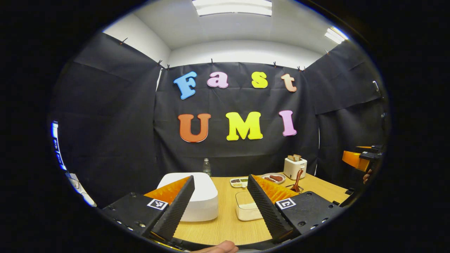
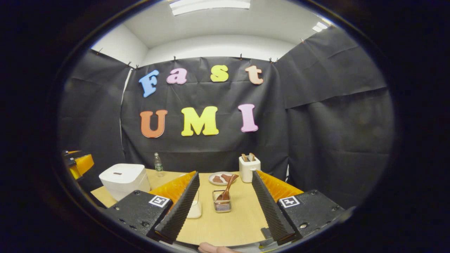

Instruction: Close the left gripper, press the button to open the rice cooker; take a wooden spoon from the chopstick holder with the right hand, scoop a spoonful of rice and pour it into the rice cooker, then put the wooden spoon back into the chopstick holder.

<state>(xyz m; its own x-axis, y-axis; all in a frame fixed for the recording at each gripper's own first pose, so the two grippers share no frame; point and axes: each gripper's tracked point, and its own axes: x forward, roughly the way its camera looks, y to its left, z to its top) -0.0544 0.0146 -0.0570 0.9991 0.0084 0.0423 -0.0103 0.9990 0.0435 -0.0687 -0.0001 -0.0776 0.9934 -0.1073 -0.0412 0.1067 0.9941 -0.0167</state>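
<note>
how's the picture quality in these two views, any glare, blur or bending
Left gripper view: ceiling lights blow out to white, the wall's edges bow with the fisheye, the rice cooker stays sharp, the far plate is small and soft. Right gripper view: even light, no glare on the table, the wooden spoon reads clearly.

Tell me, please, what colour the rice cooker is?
The rice cooker is plain white, with its lid down; it shows best in the right gripper view.
</note>
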